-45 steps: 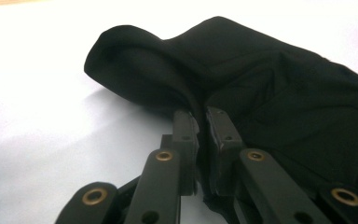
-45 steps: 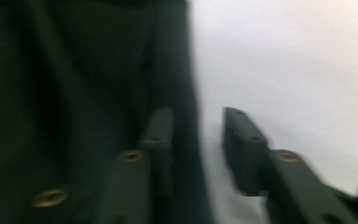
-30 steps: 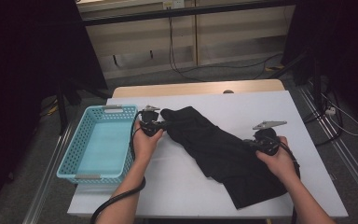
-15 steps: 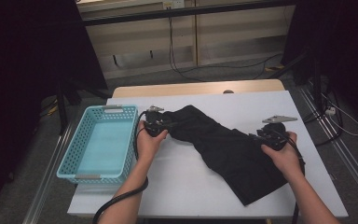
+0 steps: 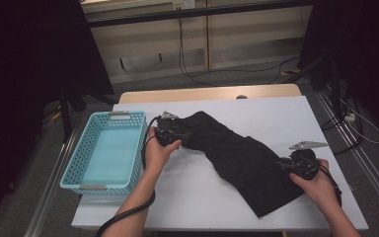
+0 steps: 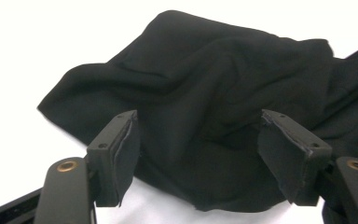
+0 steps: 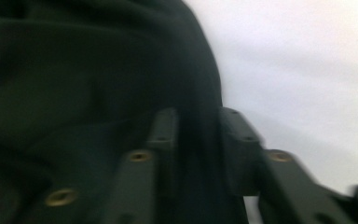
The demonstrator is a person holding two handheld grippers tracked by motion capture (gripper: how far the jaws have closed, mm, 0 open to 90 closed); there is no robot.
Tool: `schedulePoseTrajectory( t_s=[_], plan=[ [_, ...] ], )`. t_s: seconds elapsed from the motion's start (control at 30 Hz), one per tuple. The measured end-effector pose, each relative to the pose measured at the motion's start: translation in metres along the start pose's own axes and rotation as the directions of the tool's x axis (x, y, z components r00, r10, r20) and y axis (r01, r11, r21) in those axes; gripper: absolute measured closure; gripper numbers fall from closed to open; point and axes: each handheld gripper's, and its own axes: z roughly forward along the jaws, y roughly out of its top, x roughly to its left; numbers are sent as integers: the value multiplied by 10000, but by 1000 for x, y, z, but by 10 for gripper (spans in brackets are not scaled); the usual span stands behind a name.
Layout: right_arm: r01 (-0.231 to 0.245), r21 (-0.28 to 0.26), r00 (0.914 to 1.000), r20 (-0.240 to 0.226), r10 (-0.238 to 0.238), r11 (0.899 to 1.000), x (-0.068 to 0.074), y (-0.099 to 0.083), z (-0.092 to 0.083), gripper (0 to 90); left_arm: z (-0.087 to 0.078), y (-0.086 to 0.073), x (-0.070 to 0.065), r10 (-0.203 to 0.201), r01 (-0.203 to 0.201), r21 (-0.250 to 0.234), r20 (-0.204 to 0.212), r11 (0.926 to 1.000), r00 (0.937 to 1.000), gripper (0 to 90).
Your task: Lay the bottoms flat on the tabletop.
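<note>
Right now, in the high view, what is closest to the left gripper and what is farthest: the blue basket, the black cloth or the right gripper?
1. Black cloth: right at the left gripper.
2. Blue basket: beside it, at the table's left.
3. Right gripper: far across, at the cloth's other end.

The left gripper has just been opening: a second ago it pinched the far-left end of the black cloth, and now its jaws stand apart with the cloth lying loose between them, pads clear. The right gripper has slid toward the right and near edge, dragging its end along, so the cloth is stretched longer across the table. Its jaws parted briefly and have just been closing again, with a fold of cloth between them
</note>
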Motion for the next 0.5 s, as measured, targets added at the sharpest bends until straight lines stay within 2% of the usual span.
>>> schedulePoseTrajectory(
  t_s=[0.03,0.07,0.17,0.3,0.37,0.43,0.5],
  plan=[
    [-16,109,9999,-153,18,9999,0,0,-2,847,0,0,-1,10,-10,-13,-15,10000,10000,285],
    [-57,172,9993,-356,63,9998,1,-1,-2,861,0,0,-1,-18,18,-11,-57,10000,10000,276],
    [-96,42,9992,-386,97,9999,0,-3,-3,876,-1,0,1,-118,118,1,-248,9999,9996,238],
    [-40,241,9992,-397,50,9997,-5,-6,-10,883,-2,0,6,-289,292,51,-430,9996,9987,207],
    [39,281,9997,-238,-33,9996,-11,-8,-14,884,-2,0,7,-291,295,77,-479,9995,9984,205],
    [-95,237,9998,-172,99,9997,-20,-11,-20,885,-2,0,8,-285,291,112,-518,9995,9983,203],
    [-214,161,9997,140,212,9996,-27,-12,-25,884,-2,-1,9,-327,332,78,-535,9994,9980,201]
  ],
)
